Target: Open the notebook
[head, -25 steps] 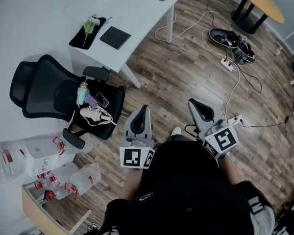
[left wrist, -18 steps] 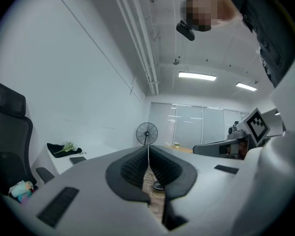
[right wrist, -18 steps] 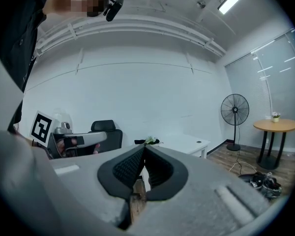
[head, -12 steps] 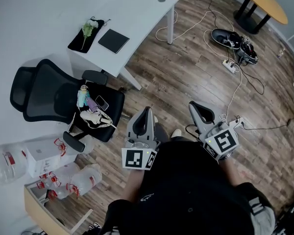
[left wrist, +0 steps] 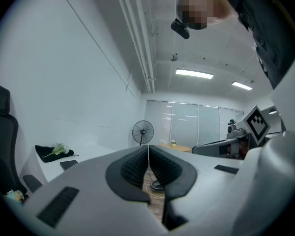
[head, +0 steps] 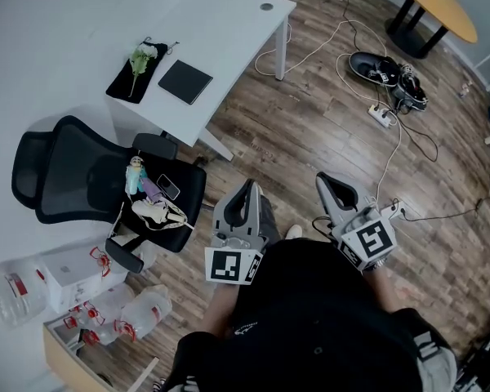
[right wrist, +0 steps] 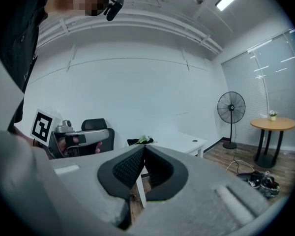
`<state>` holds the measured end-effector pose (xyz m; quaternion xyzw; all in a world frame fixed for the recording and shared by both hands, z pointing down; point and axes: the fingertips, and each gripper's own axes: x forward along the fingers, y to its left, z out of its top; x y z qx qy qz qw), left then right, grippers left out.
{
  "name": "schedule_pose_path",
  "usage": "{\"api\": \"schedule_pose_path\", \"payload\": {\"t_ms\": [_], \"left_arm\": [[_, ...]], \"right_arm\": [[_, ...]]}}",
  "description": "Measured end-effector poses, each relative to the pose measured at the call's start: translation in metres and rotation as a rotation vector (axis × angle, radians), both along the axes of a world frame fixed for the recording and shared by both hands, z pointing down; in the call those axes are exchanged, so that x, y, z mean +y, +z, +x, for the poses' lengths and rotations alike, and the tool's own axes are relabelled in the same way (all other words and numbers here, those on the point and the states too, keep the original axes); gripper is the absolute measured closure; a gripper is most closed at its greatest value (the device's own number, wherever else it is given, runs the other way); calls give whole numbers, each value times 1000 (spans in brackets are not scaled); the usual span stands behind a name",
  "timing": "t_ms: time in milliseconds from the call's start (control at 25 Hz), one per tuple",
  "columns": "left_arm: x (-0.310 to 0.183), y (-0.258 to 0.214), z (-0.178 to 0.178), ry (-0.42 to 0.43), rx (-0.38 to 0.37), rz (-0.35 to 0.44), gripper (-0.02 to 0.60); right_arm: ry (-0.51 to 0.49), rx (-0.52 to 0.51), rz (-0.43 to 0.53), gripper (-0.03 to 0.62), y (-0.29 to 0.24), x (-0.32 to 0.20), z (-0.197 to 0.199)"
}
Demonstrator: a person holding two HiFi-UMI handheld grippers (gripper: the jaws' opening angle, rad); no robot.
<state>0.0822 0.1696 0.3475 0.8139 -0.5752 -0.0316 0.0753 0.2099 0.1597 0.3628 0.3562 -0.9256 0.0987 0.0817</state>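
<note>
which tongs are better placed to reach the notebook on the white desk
Left, probably. The notebook lies on the desk at the head view's left, and the left tongs sit nearer it than the right tongs. Both are shut and empty, far from it.

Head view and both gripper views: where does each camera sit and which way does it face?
Head view: on the person's head, steeply down at desk, notebook, chair; shows torso, left gripper, right gripper.
Left gripper view: on the left gripper, level along shut jaws toward the fan; black clothing upper right.
Right gripper view: on the right gripper, along shut jaws toward the desk; left gripper at left.
Shared: both gripper views show the fan and desk.
</note>
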Motion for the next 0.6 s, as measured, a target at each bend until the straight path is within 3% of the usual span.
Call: {"api": "schedule_pose_path", "payload": {"t_ms": [600], "left_arm": [[-125,16,-38,59,20,-41,572]], "right_arm": [[25,60,-19,592,10,-110,-46]]}}
